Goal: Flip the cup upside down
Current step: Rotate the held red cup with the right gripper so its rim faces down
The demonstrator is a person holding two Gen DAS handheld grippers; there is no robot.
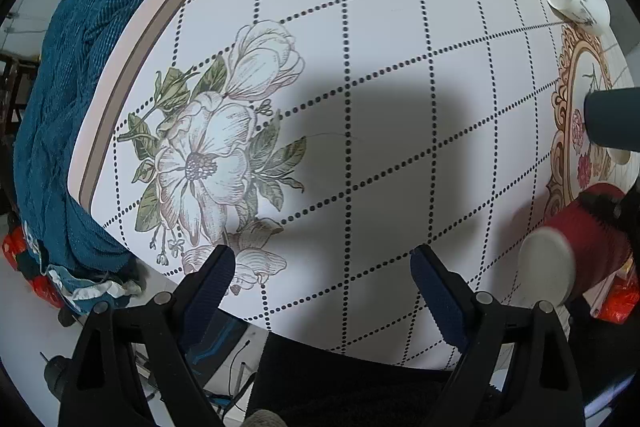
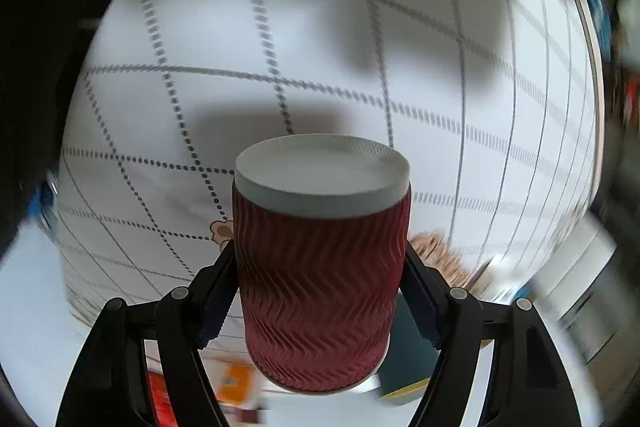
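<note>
The cup (image 2: 320, 275) is red with a wavy ribbed wall and a white flat end. My right gripper (image 2: 320, 267) is shut on it and holds it in the air above the table, white end pointing away from the camera. The right wrist view is blurred by motion. The same cup (image 1: 568, 251) shows at the right edge of the left wrist view, tilted, white end toward the camera. My left gripper (image 1: 322, 267) is open and empty over the near part of the table, apart from the cup.
The round table (image 1: 380, 47) has a white cloth with dotted grid lines and a flower print (image 1: 212, 155). A white cup (image 1: 576, 1) lies at the far right. A dark blue cylinder (image 1: 612, 119) is at the right edge. A teal blanket (image 1: 68, 107) lies to the left.
</note>
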